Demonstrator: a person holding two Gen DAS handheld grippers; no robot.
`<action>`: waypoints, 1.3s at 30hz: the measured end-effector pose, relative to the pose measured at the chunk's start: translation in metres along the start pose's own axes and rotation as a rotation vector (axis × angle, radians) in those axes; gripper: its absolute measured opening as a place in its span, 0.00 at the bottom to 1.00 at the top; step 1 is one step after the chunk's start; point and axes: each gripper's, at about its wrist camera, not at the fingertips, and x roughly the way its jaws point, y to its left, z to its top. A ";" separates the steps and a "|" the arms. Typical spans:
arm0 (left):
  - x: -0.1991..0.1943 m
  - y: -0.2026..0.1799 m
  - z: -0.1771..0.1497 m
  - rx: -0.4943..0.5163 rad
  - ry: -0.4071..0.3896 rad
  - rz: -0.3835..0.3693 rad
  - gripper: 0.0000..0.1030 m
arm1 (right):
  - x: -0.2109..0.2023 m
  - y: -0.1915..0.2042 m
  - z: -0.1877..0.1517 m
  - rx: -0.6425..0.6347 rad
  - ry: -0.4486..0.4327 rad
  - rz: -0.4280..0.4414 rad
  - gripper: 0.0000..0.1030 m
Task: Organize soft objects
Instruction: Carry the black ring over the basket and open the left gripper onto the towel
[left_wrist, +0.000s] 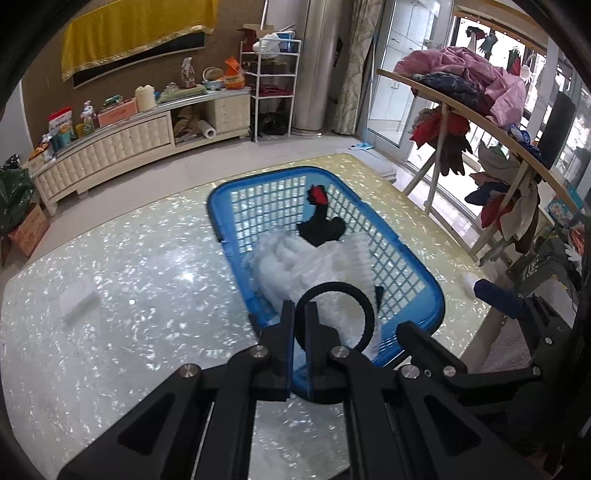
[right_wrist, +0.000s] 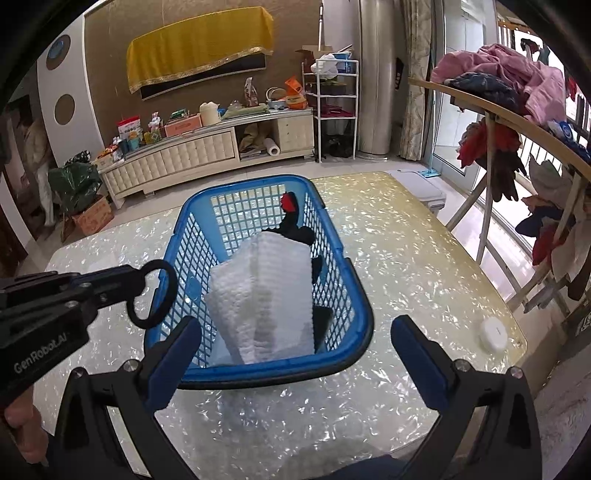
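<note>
The left hand-held gripper (left_wrist: 300, 314) is clamped on a black hair tie (left_wrist: 364, 299), a thin elastic ring standing up from the closed fingertips, held beside the near left wall of the blue basket (right_wrist: 354, 295). The right hand-held gripper (right_wrist: 295, 332) has its blue-padded jaws wide apart, holding nothing, at the basket's near rim. On the pearly worktop (right_wrist: 406, 266) the lattice-walled basket holds a white waffle-textured towel (right_wrist: 269, 284), loosely folded, and behind it a black cloth item with a red patch (right_wrist: 291, 221). A white sponge block (left_wrist: 79, 301) lies well apart to the left
</note>
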 end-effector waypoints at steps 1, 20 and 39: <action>0.002 -0.002 0.001 0.001 0.003 -0.003 0.03 | 0.000 -0.002 0.000 0.003 -0.001 -0.001 0.99; 0.065 -0.018 0.011 0.016 0.094 -0.016 0.04 | 0.014 -0.021 -0.006 0.034 0.018 -0.031 0.99; 0.086 -0.021 0.014 0.042 0.123 0.024 0.70 | 0.017 -0.033 -0.007 0.052 0.035 -0.021 0.99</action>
